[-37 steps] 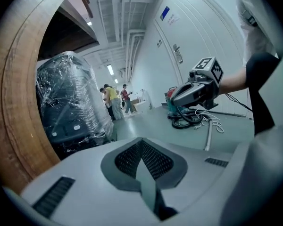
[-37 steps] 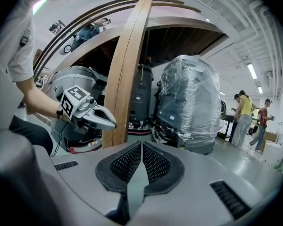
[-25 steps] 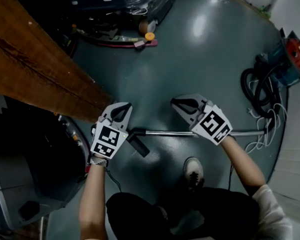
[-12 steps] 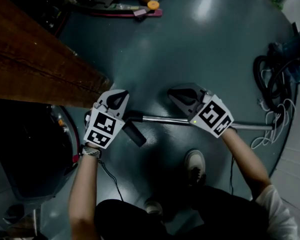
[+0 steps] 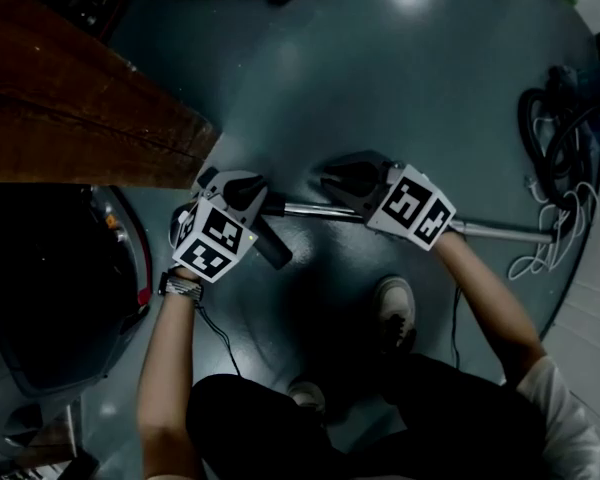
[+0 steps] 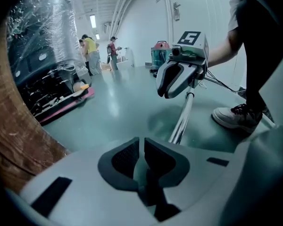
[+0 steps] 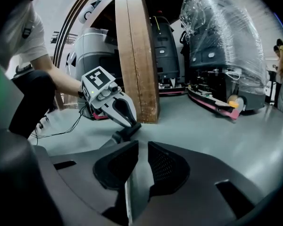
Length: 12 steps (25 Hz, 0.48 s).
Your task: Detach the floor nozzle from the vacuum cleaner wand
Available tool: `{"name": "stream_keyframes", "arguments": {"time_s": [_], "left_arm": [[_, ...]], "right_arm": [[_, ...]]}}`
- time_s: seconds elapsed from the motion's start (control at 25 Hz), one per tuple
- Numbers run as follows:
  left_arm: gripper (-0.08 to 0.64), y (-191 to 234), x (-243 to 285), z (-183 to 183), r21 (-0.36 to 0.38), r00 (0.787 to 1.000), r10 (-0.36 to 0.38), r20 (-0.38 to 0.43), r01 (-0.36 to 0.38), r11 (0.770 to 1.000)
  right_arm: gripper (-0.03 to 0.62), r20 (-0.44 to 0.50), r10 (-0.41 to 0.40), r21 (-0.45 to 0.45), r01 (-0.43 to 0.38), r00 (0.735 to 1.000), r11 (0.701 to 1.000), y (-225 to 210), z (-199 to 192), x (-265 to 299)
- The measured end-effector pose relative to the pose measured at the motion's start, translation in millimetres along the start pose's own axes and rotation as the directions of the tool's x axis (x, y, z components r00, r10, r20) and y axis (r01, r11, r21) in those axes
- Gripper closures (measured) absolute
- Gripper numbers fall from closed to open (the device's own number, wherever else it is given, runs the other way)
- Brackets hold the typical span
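Gripper views reveal left gripper [image 6: 141,142], right gripper [image 7: 142,146] fingers [image 7: 166,166] parting slightly, empty, at wand [image 6: 181,122].

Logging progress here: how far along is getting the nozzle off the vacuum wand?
Done: nothing, the nozzle is on the wand. In hand: left gripper near the nozzle, right gripper over the wand, jaws just opening, gripping nothing. Left: grip both, pull apart.

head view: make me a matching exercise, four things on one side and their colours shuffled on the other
Things:
1. wand
2. floor nozzle
3. sneaker
4. wooden board

Colours:
a. brown
b. white
c. shiny silver
d. black

Pairs: 1-c, 2-d, 3-b, 4-a
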<state>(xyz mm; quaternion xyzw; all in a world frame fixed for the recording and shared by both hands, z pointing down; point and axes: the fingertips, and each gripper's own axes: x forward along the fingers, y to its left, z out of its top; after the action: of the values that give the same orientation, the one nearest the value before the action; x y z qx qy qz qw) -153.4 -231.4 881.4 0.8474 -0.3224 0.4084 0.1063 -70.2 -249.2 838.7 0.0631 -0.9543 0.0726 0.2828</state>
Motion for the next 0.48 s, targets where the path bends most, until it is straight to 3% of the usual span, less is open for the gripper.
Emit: {"name": "stream_keyframes", "arguments": {"time_s": [0.16,0.48], "left_arm": [[0.471,-12,7,-15,0.034,0.996,-0.055,-0.070,0.058,0.998],[0.372,-32,18,-44,0.070,0.973,-0.153,-0.174,0.168,0.983]], "right_arm": [[0.444,-0.047,0.069,0.008,-0.069,0.997,0.998,14,-13,16],[0.358,-0.177,0.187,0.004,-0.189,0.966,0.982,38,-51,40]]}}
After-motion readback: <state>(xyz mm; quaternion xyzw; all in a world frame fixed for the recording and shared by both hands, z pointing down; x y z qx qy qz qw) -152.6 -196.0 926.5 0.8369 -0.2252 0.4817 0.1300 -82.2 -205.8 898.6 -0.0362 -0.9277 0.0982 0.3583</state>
